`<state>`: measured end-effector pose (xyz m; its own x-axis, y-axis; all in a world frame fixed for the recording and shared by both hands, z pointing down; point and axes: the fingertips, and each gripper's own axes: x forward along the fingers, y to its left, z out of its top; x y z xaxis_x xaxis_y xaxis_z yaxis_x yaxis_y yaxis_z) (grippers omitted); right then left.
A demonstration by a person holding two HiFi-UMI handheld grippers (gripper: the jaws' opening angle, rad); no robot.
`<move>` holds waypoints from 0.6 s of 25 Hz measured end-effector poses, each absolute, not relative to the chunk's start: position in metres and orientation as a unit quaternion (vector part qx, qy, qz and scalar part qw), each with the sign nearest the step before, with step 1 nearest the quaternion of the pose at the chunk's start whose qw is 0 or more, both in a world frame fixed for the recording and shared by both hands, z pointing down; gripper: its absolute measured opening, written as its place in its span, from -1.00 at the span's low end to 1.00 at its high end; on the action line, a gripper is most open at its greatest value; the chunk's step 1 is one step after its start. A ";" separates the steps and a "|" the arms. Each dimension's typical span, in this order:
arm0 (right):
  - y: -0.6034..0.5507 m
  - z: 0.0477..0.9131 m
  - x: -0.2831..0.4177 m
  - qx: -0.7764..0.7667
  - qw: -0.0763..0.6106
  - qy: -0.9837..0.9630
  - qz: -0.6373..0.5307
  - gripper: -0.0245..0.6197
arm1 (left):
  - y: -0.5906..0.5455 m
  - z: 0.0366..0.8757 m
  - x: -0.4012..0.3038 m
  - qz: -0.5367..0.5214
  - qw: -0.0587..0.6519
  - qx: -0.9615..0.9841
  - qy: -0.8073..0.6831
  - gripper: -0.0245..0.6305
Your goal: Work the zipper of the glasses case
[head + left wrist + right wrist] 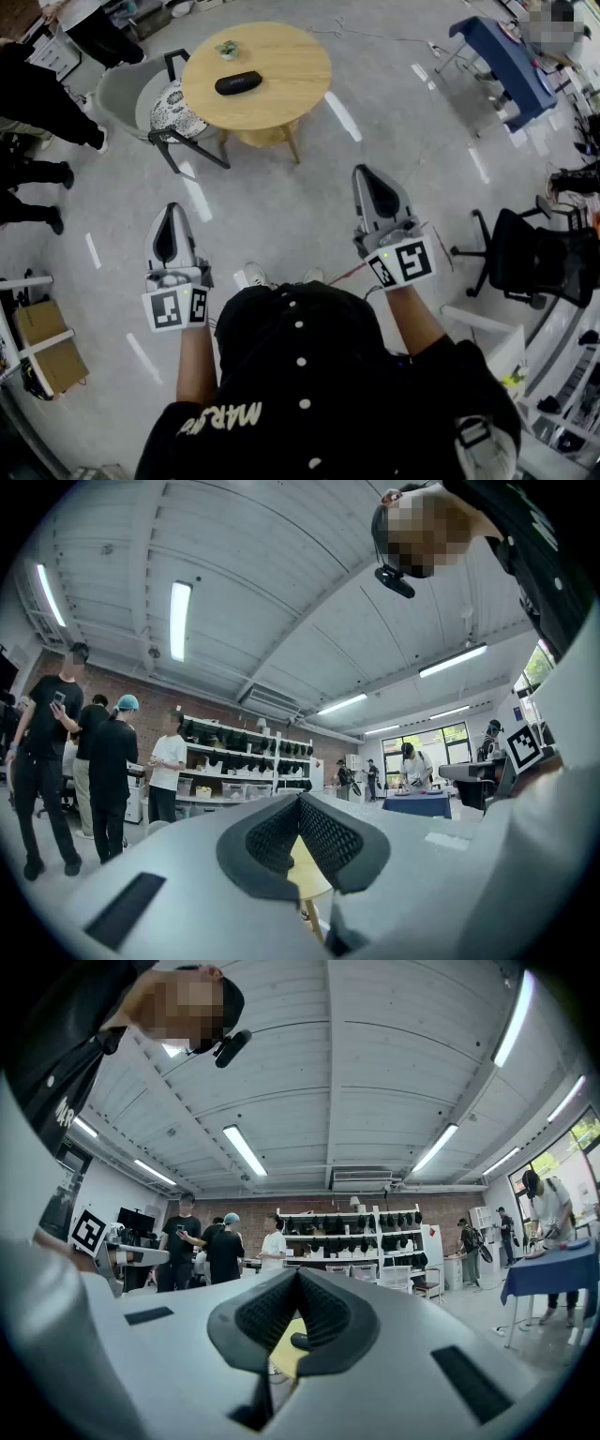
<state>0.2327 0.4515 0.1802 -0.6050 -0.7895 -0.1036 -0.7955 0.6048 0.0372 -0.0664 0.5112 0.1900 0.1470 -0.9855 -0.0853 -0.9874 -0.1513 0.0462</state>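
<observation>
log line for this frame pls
stage: before contact | left gripper: shut, empty | right gripper: shut, empty | black oval glasses case: lying on round wooden table, untouched, apart from both grippers

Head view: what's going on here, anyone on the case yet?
A person stands back from the round wooden table and holds the left gripper and the right gripper out toward it. Both grippers have their jaws together with nothing between them. The black glasses case lies on the table beside a small potted plant, well ahead of both grippers, and neither touches it. The zipper work has not yet begun.
</observation>
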 end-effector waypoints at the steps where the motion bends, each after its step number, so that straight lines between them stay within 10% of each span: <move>1: 0.451 0.180 0.233 -0.442 0.039 0.895 0.040 -0.94 | 0.511 0.190 -0.065 0.046 0.012 -0.757 0.651 -0.92; 15: 0.448 0.179 0.227 -0.433 0.052 0.899 0.031 -0.92 | 0.504 0.199 -0.069 0.012 0.015 -0.749 0.663 -0.91</move>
<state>0.2272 0.4476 0.1792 -0.6188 -0.7764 -0.1197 -0.7827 0.6223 0.0108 -0.0687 0.5040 0.1992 0.1218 -0.9918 -0.0384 -0.9926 -0.1217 -0.0059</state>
